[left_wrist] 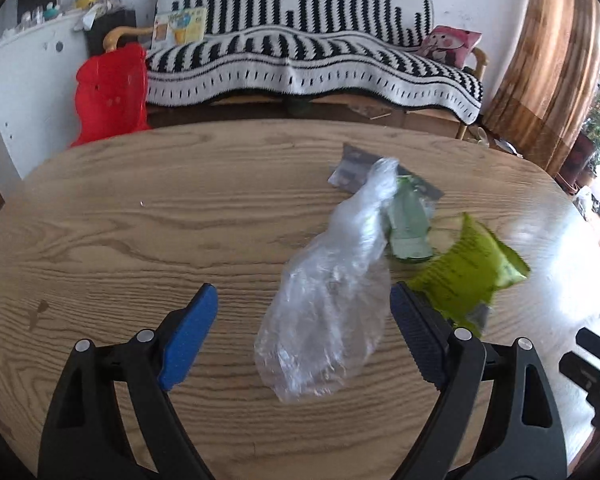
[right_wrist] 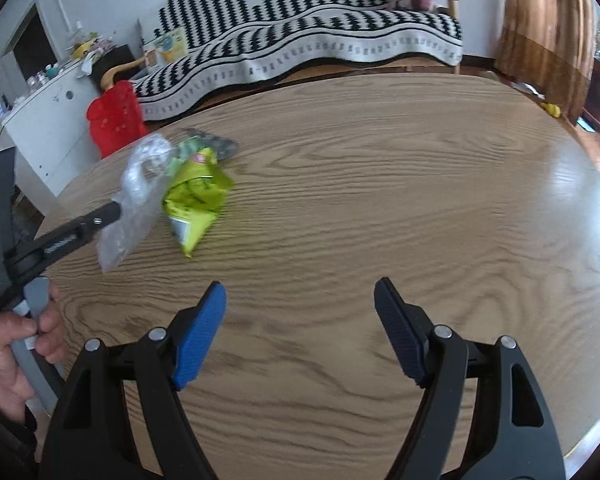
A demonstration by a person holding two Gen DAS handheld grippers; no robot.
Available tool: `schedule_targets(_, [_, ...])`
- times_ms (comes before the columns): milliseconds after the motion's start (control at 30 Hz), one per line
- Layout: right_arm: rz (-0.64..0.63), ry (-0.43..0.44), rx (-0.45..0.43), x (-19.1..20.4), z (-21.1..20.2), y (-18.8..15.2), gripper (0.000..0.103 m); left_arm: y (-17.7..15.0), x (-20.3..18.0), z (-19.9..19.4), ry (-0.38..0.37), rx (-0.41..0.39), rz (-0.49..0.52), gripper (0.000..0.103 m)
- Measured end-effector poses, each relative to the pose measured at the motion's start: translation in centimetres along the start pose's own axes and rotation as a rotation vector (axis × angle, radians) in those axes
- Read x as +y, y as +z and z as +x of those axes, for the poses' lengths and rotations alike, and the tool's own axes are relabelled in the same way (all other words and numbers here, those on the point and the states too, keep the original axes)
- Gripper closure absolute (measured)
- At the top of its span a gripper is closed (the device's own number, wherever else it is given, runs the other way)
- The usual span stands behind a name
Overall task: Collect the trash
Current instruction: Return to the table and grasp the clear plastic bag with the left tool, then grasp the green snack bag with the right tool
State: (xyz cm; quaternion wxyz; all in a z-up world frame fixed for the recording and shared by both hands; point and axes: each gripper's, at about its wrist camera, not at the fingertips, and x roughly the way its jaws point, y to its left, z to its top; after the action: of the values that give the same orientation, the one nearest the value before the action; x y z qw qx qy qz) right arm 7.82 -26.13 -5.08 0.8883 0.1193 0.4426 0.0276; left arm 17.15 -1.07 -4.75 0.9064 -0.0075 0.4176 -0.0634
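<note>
A clear crumpled plastic bag (left_wrist: 332, 288) lies on the wooden table (left_wrist: 140, 232), reaching between the open fingers of my left gripper (left_wrist: 304, 300); it also shows in the right wrist view (right_wrist: 136, 196). Beside it lie a lime-green snack wrapper (left_wrist: 468, 276) (right_wrist: 196, 200), a pale green wrapper (left_wrist: 408, 224) and a grey packet (left_wrist: 352, 168). My right gripper (right_wrist: 300, 300) is open and empty over bare table, to the right of the pile. The left gripper also shows in the right wrist view (right_wrist: 112, 212), against the clear bag.
A red bag (left_wrist: 112, 92) (right_wrist: 116, 120) hangs at the table's far left edge. Behind it are a sofa with a black-and-white striped blanket (left_wrist: 308, 52), a white cabinet (left_wrist: 24, 80) and a brown curtain (left_wrist: 548, 60).
</note>
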Motion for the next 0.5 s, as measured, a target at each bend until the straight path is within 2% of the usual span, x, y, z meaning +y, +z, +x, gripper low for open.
schedule_targets(33, [-0.001, 0.002, -0.003, 0.4, 0.4, 0.2, 0.029, -0.1, 0.1, 0.4, 0.0, 0.008, -0.004, 0.018])
schedule_targets(100, [0.0, 0.012, -0.004, 1.1, 1.1, 0.5, 0.029, -0.1, 0.4, 1.4, -0.017, 0.037, -0.011, 0.028])
schedule_targets(133, [0.001, 0.025, -0.006, 1.6, 1.5, 0.7, 0.029, -0.1, 0.6, 1.6, -0.031, 0.053, -0.016, 0.05])
schedule_targets(167, [0.002, 0.035, -0.007, 2.0, 1.9, 0.9, 0.029, -0.4, 0.9, 2.0, -0.061, 0.086, -0.026, 0.081])
schedule_targets(233, [0.003, 0.055, -0.004, 2.7, 2.6, 1.2, 0.029, -0.6, 1.0, 1.7, -0.084, 0.104, -0.026, 0.1])
schedule_targets(367, [0.007, 0.093, 0.003, 4.7, 4.4, 2.2, 0.029, -1.3, 0.4, -1.2, -0.061, 0.061, 0.047, 0.102])
schedule_targets(500, [0.007, 0.11, 0.015, 6.8, 6.4, 3.2, 0.029, -2.4, 0.7, -4.0, -0.056, 0.041, 0.069, 0.102])
